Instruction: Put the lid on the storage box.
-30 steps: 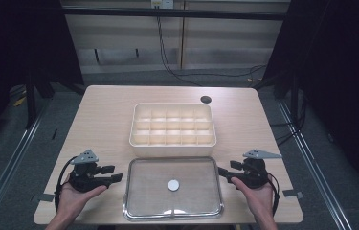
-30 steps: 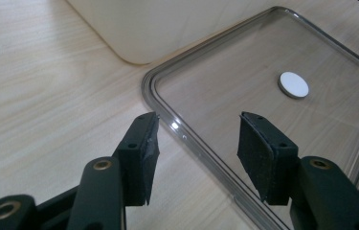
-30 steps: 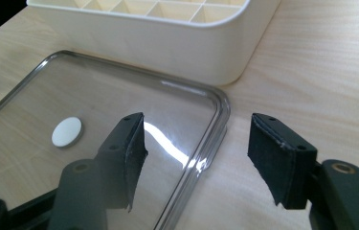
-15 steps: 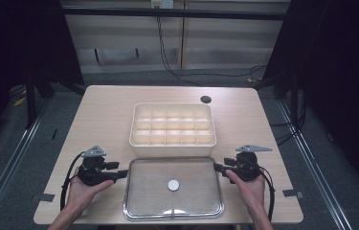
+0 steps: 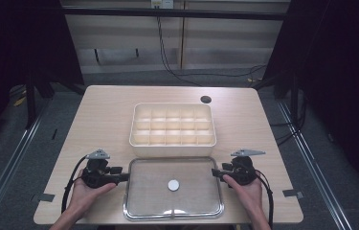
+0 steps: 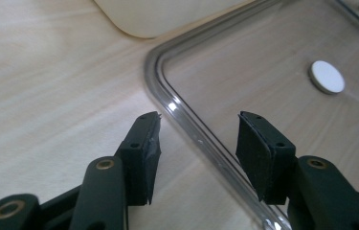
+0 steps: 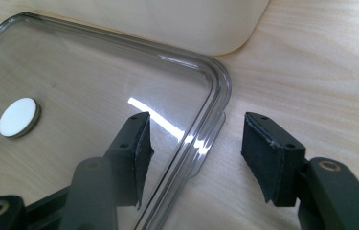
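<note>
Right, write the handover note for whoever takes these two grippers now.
Left gripper: open, jaws astride the left rim of the clear lid, not pressing; they have just been closing.
Right gripper: open, jaws astride the lid's right rim, no grip yet.
The lid lies flat at the table's near edge, a white disc at its middle. The divided box sits just behind it, uncovered.
Done: both grippers lined up on the rims.
Left: probably clamp both sides, lift, set the lid on the box.

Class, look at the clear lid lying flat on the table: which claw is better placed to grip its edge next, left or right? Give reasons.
Neither clearly: both. The left claw straddles the lid rim, and the right claw straddles the opposite rim beside a small tab; both are open, pads not pressing.
</note>
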